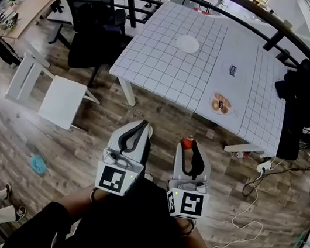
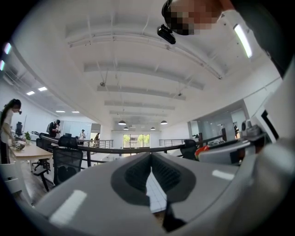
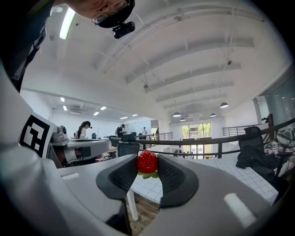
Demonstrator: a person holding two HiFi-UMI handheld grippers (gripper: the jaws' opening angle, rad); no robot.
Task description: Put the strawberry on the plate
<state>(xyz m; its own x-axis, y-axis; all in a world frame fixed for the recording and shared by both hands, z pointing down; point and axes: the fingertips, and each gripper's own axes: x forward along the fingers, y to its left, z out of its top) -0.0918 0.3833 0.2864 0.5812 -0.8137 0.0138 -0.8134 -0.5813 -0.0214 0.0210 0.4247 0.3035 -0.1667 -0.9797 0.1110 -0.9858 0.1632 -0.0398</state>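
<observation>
A red strawberry (image 3: pixel 147 162) with green leaves is pinched between the tips of my right gripper (image 3: pixel 147 166), which is shut on it. In the head view the strawberry (image 1: pixel 187 143) and right gripper (image 1: pixel 189 144) hang over the wooden floor, short of the table's near edge. My left gripper (image 1: pixel 143 126) is beside it on the left, shut with nothing in it; its tips meet in the left gripper view (image 2: pixel 150 159). A small white round plate (image 1: pixel 187 43) lies far back on the white grid-patterned table (image 1: pixel 164 69).
A black office chair (image 1: pixel 93 17) stands at the table's left, and a white stool (image 1: pixel 58 97) stands on the floor nearer me. Dark clothing (image 1: pixel 302 99) hangs over the table's right end. On the table lies a printed card (image 1: pixel 222 104). Cables (image 1: pixel 245 219) trail at right.
</observation>
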